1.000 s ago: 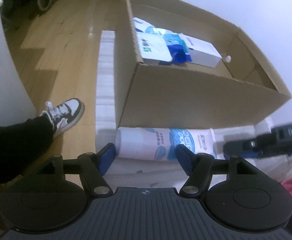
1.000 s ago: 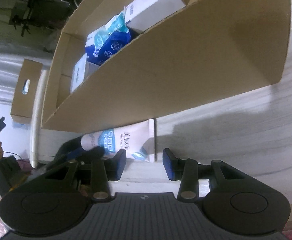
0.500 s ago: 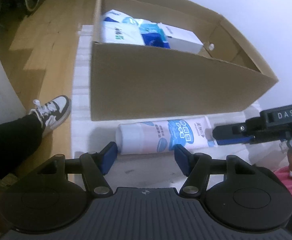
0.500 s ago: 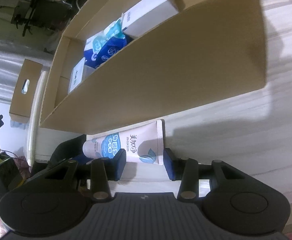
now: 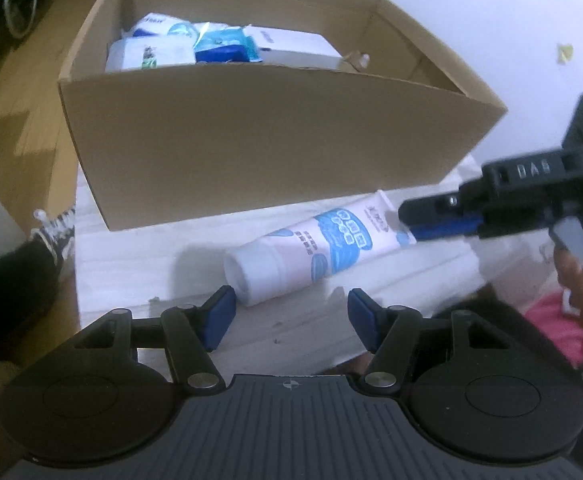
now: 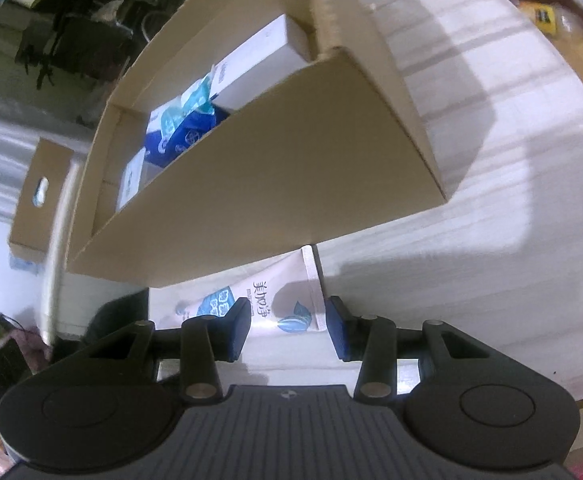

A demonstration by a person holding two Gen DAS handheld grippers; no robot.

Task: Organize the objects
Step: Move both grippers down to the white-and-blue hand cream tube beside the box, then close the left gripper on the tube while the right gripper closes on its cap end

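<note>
Your right gripper point(image 6: 287, 326) straddles tube's point(image 6: 275, 300) crimped end beside cardboard box point(image 6: 275, 184), pad contact unclear; left gripper point(image 5: 289, 316) open, empty, near cap.

A home room: wood floor point(image 5: 19, 128), bicycle wheel point(image 5: 19, 4), cardboard box point(image 5: 251, 152) of toiletries.

The cardboard box point(image 6: 275, 184) hides the tube's point(image 6: 275, 300) cap end.

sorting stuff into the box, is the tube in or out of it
Out. The tube lies flat on the table, in front of the cardboard box.
</note>
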